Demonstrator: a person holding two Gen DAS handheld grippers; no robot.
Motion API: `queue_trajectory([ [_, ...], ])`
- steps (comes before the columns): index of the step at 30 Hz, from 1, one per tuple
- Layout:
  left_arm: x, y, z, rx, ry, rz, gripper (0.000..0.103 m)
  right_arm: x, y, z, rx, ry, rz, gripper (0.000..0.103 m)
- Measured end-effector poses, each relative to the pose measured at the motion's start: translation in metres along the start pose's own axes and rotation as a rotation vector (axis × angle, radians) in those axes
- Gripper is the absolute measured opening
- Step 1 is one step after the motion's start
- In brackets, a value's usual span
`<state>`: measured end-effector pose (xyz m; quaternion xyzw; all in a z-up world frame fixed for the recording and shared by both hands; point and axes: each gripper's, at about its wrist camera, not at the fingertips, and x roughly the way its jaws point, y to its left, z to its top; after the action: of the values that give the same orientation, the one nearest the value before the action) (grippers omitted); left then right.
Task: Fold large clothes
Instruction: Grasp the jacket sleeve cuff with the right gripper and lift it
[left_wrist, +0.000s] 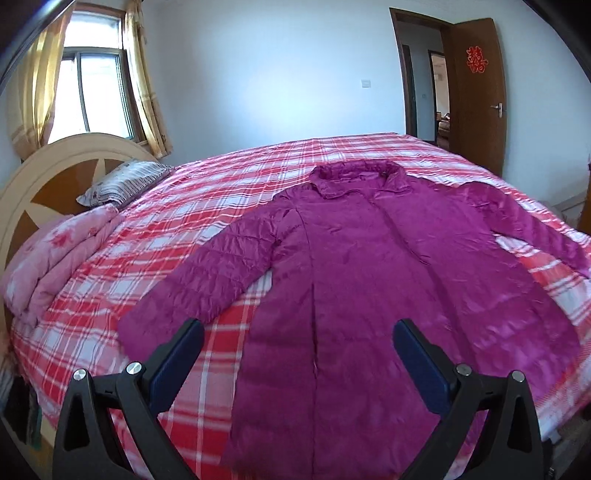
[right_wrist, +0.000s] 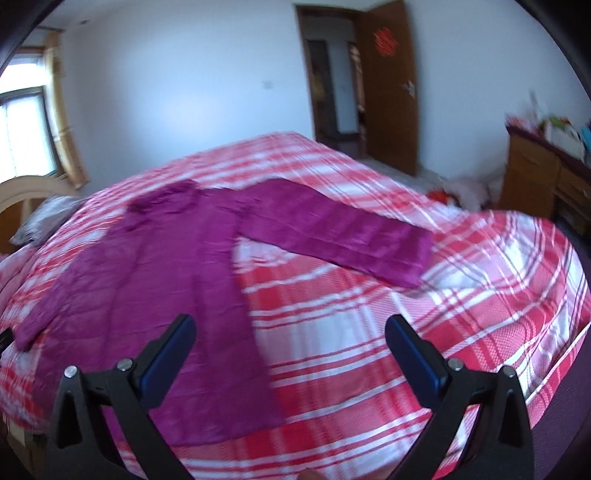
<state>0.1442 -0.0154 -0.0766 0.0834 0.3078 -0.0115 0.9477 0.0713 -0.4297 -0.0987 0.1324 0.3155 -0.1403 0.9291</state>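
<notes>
- Left wrist view: a long magenta coat (left_wrist: 354, 280) lies flat and face up on a bed with a red-and-white plaid sheet (left_wrist: 207, 206), collar toward 12 o'clock and hem toward 6 o'clock.
- One sleeve of the coat runs out toward 8 o'clock, the other toward 3 o'clock; both lie flat on the sheet.
- The left gripper (left_wrist: 297, 341) hangs above the lower part of the coat with its jaws spread wide and nothing between them; whether the fingers touch the cloth cannot be told.
- At 9 o'clock a folded pink quilt (left_wrist: 55, 266) lies beside a striped pillow (left_wrist: 125, 182), both against a cream-and-brown headboard (left_wrist: 48, 173).
- A window with yellow curtains (left_wrist: 88, 85) sits at 10 o'clock, and an open brown door (left_wrist: 476, 92) stands at 2 o'clock.
- Right wrist view, blurred: the coat (right_wrist: 155, 266) fills the left half of the picture, with one sleeve stretching toward 3 o'clock across the plaid sheet (right_wrist: 369, 332).
- The right gripper (right_wrist: 290, 338) is spread wide and holds nothing; its left finger shows over the coat's hem side, its right finger over bare sheet.
- A wooden cabinet (right_wrist: 535, 177) with clutter on top stands at 3 o'clock, well apart from the coat.
- The door (right_wrist: 388, 81) shows at 1 o'clock.
</notes>
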Motion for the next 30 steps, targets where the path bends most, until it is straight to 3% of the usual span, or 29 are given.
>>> queue_trajectory([
  [4,0.037,-0.005,0.007,0.009,0.020,0.023,0.102,0.042,-0.049,0.023,0.076,0.041,-0.112,0.102],
  [7,0.066,-0.006,0.013,0.002,0.046,0.041,0.102,0.068,-0.071,0.041,0.106,0.076,-0.185,0.091],
  [14,0.091,-0.011,0.011,-0.039,0.098,0.016,0.102,0.123,-0.087,0.062,0.055,0.185,-0.277,0.087],
  [16,0.091,-0.015,0.010,-0.026,0.096,0.016,0.102,0.129,-0.084,0.064,0.037,0.193,-0.247,0.058],
  [17,0.091,-0.016,0.010,-0.023,0.096,0.018,0.102,0.131,-0.082,0.064,0.027,0.204,-0.231,0.053],
  [19,0.090,-0.013,0.011,-0.033,0.096,0.019,0.102,0.128,-0.078,0.067,0.005,0.184,-0.194,0.028],
  [25,0.079,0.003,0.015,-0.081,0.074,0.026,0.102,0.086,-0.067,0.103,-0.049,0.066,-0.196,0.020],
  [30,0.072,0.012,0.015,-0.123,0.066,0.010,0.102,0.036,-0.022,0.151,-0.222,-0.111,-0.216,0.020],
])
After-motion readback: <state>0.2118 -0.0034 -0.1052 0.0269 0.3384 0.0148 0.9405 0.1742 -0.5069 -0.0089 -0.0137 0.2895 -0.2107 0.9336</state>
